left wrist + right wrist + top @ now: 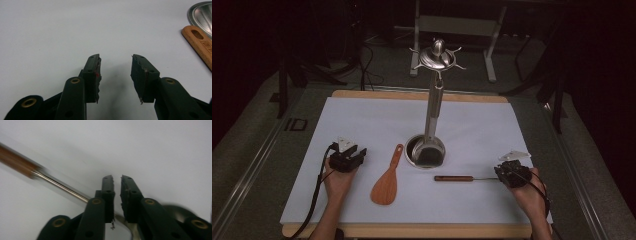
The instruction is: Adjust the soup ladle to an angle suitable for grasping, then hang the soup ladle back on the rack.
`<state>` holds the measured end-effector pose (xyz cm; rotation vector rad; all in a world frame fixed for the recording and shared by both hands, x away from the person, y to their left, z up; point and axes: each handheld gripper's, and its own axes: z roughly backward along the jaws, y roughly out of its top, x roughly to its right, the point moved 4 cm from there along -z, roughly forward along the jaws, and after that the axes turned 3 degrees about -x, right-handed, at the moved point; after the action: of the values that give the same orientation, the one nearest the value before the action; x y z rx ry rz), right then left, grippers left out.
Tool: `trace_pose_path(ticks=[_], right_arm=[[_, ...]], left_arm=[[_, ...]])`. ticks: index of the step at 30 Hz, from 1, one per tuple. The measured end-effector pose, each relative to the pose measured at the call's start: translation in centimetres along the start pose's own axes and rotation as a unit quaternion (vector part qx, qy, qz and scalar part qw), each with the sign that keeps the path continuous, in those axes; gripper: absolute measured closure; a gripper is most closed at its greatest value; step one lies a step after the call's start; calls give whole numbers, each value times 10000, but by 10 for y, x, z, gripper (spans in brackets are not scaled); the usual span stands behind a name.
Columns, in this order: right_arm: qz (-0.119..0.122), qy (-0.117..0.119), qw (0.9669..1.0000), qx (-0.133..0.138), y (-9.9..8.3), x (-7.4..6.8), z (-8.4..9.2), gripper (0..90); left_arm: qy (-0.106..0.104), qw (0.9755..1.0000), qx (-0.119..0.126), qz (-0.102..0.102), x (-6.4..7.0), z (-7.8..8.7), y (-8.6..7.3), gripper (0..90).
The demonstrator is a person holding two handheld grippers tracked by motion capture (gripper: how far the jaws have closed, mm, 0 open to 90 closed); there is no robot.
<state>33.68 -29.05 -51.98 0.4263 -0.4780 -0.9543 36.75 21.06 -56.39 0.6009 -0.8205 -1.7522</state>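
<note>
A utensil with a brown wooden handle (454, 178) and a thin metal shaft (60, 185) lies on the white mat, handle pointing left. My right gripper (501, 173) hovers at its right end. In the right gripper view my right gripper (117, 178) has its jaws a narrow gap apart with nothing pressed between them. The shaft runs beneath the jaws and the utensil's metal head (180, 213) shows below them. My left gripper (357, 153) rests at the mat's left, and in its own view my left gripper (115, 58) is open and empty.
A steel utensil stand (432, 112) with a round base (411, 149) stands mid-mat, and a metal turner (428, 155) hangs from it. A wooden rice paddle (385, 187) lies between the stand and my left gripper. The table's wooden front edge (412, 230) is close.
</note>
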Motion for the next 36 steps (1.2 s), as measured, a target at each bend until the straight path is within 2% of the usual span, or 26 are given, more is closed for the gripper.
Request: trace_pose_path(ticks=[2, 5, 8, 11, 16, 19, 29, 33, 36], right_arm=[[184, 39, 9998, 73, 8, -5, 2, 743], [558, 253, 9980, 140, 18, -14, 5, 695], [1023, 546, 9931, 174, 28, -26, 7, 658], [1421, 733, 9871, 82, 36, -35, 7, 639], [1733, 810, 9815, -21, 46, -40, 5, 625], [1928, 884, 9771, -156, 50, -41, 3, 621], [2554, 1248, 9572, -539, 49, -55, -7, 624], [2743, 1370, 9495, -668, 50, -60, -9, 658], [2899, 1524, 9418, -755, 51, -66, -12, 658]], left_arm=[[-7, 10000, -15, 5, 0, 0, 0, 594], [-10, 10000, -8, 13, 0, 0, 0, 595], [-11, 10000, -5, 16, 0, 0, 0, 594], [-11, 10000, 0, 13, 0, 0, 0, 594], [-16, 10000, -6, 16, 0, 0, 0, 594], [-16, 10000, 3, 23, 0, 0, 0, 594], [-1, 10000, 10, 11, 0, 0, 0, 594], [-2, 10000, 11, 8, 0, 0, 0, 594], [-2, 10000, 9, 11, 0, 0, 0, 594]])
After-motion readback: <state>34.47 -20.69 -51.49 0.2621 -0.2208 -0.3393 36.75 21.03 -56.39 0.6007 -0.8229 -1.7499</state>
